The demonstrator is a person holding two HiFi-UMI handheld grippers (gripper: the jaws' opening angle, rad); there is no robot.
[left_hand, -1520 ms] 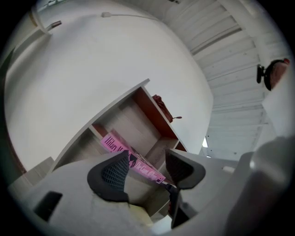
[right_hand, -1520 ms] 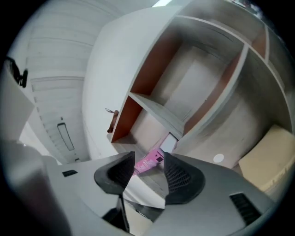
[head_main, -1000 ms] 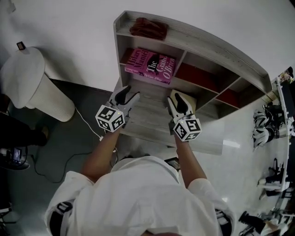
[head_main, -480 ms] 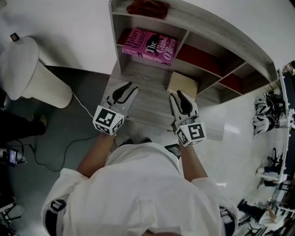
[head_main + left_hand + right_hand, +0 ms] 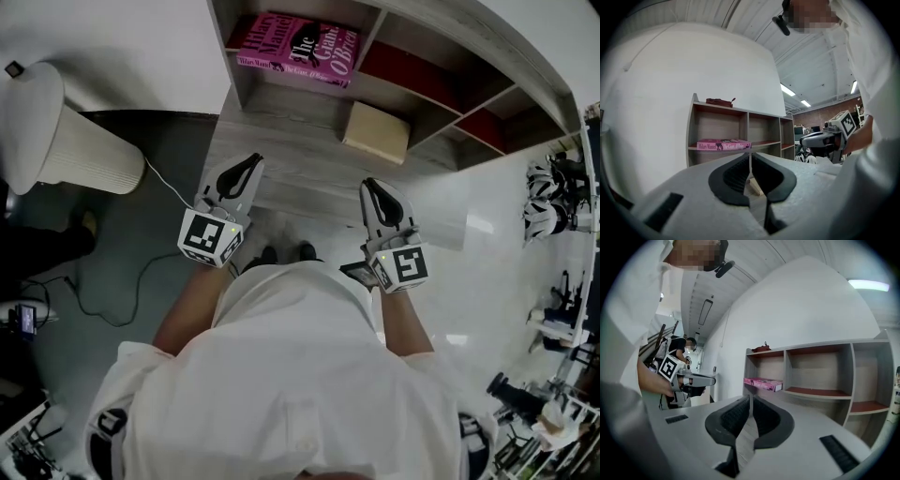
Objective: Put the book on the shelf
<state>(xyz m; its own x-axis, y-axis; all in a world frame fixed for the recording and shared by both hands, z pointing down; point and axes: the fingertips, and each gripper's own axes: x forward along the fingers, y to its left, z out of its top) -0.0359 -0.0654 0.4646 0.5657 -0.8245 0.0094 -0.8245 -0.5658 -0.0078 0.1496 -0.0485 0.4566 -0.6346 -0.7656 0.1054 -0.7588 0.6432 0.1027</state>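
My L claw (image 5: 246, 167) & R claw (image 5: 375, 192) were both closing on nothing, tips nearly met, w/ the pink book (image 5: 298, 47) lying flat in the left bay of the shelf (image 5: 281, 131), ahead, long axis crosswise, spine twd me, nearer the L claw.

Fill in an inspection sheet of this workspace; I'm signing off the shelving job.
Surface: wooden shelf unit, lower ledge mostly bare.
Job's things: pink book lying flat in the left compartment.
Clutter: tan box on the lower ledge; dark red item on the shelf top.
Grippers: left gripper and right gripper held short of the shelf, jaws closing, nothing between them.
Cables: light cable across the dark floor.
Surroundings: white ribbed bin at left; black-and-white machines at right.
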